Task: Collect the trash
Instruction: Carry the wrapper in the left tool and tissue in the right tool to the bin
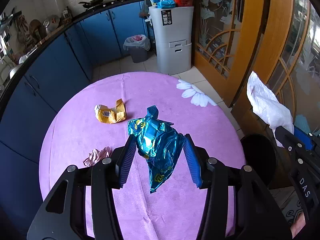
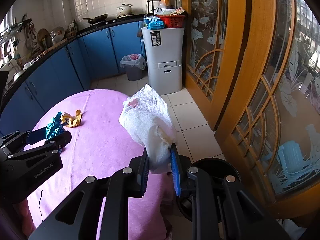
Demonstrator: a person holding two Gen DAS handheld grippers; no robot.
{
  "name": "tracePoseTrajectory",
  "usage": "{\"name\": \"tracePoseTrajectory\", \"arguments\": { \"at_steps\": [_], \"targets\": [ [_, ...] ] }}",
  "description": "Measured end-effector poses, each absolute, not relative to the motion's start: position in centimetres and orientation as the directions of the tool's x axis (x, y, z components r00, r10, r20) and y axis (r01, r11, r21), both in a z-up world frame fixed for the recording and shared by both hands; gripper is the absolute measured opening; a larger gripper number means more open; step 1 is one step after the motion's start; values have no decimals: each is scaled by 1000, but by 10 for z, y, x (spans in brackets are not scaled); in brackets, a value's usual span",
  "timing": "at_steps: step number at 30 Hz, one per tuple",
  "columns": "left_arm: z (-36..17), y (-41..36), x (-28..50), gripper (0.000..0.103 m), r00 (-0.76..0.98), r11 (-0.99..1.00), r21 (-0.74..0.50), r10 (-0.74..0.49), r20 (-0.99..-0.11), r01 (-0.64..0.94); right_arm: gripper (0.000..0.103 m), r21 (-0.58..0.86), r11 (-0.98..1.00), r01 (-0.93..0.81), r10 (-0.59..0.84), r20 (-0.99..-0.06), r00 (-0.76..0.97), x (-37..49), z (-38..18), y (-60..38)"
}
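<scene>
My left gripper [image 1: 158,140] is shut on a crumpled teal foil wrapper [image 1: 155,140], held above the round table with the pink cloth [image 1: 180,210]. My right gripper [image 2: 159,154] is shut on a crumpled white paper towel [image 2: 148,124], lifted over the table's right edge; that towel [image 1: 266,104] also shows at the right of the left wrist view. On the cloth lie a yellow wrapper [image 1: 111,114] and a crumpled pink paper [image 1: 98,156]. The left gripper [image 2: 48,134] with the teal wrapper [image 2: 53,128] appears at the left of the right wrist view, next to the yellow wrapper [image 2: 72,119].
A grey bin lined with a white bag [image 1: 138,48] stands on the tiled floor by the blue cabinets [image 1: 100,34], next to a tall grey container [image 1: 173,40]. A dark round stool [image 2: 212,170] stands right of the table. Wooden glass doors [image 2: 260,80] fill the right side.
</scene>
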State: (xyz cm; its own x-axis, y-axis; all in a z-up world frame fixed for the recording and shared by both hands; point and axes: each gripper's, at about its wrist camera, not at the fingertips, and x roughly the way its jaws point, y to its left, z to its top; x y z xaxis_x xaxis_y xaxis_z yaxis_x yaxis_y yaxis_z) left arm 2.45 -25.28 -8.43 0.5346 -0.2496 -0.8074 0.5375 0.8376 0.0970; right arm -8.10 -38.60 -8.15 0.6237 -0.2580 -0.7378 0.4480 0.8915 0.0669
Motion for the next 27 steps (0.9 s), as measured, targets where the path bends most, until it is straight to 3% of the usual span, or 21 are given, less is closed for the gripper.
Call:
{"name": "tracePoseTrajectory", "arguments": {
  "at_steps": [11, 27],
  "targets": [
    [-86, -287, 5, 50, 518, 795, 109, -279, -809, 597, 20, 89, 849, 521, -286, -752, 594, -106, -96, -417],
    [-109, -420, -39, 51, 393, 642, 82, -359, -847, 762, 20, 100, 719, 688, -328, -824, 462, -164, -139, -512]
  ]
}}
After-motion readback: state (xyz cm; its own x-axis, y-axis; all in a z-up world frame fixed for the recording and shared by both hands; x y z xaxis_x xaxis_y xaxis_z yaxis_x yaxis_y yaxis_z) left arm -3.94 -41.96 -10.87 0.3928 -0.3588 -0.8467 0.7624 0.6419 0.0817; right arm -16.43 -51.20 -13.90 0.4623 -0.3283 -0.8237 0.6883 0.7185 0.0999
